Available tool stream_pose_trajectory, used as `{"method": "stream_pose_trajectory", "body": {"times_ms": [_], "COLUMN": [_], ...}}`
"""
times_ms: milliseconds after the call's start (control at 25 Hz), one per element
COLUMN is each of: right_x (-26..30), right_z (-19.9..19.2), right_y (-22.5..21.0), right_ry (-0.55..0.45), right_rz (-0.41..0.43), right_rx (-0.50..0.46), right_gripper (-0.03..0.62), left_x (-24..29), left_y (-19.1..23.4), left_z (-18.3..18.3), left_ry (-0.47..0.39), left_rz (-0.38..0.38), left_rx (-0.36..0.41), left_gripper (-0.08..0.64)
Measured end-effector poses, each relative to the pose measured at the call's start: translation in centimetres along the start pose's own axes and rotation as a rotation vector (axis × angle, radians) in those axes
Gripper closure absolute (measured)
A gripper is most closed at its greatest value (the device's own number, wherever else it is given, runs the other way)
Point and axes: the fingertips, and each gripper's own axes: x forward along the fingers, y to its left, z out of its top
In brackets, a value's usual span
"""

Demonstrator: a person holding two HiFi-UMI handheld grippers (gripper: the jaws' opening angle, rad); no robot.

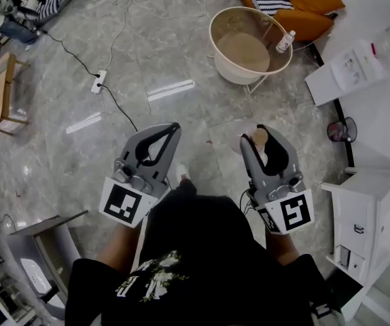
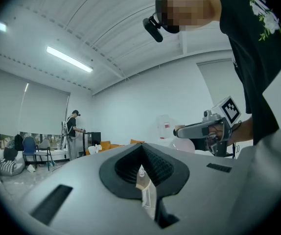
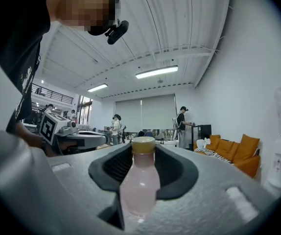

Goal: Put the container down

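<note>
A pale pink bottle [image 1: 256,143] with a tan cap stands upright between the jaws of my right gripper [image 1: 263,132], which is shut on it at about waist height above the floor. In the right gripper view the bottle [image 3: 139,182] fills the gap between the dark pads, and its cap reaches the tips of the right gripper [image 3: 143,151]. My left gripper [image 1: 173,129] is level with it on the left, shut, with nothing in it. Its jaw tips meet in the left gripper view [image 2: 141,150].
A round cream tub-shaped side table [image 1: 223,68] stands ahead on the grey stone floor, with a small bottle [image 1: 285,41] on its rim. White cabinets [image 1: 368,209] line the right. A power strip [image 1: 98,81] and cables lie at the left front. An orange sofa [image 1: 304,5] is behind.
</note>
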Motion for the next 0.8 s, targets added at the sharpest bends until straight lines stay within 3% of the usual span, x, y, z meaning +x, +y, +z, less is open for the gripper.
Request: {"method": "stream_pose_trajectory", "body": {"times_ms": [480, 800], "right_x": [6.6, 11.3], "right_z": [-0.8, -1.3], "right_y": [0.4, -0.5], "right_ry": [0.001, 0.001], "right_rz": [-0.080, -0.050], "right_rx": [-0.012, -0.014], "right_gripper": [0.457, 0.457], "left_x": [-1.4, 0.5], "left_y": [7.3, 11.2], "left_z": [-2.0, -2.9], "left_ry": [0.006, 0.020], "left_rz": [-0.033, -0.013], "left_rx": [0.020, 0.013], "left_gripper": [0.555, 0.555]}}
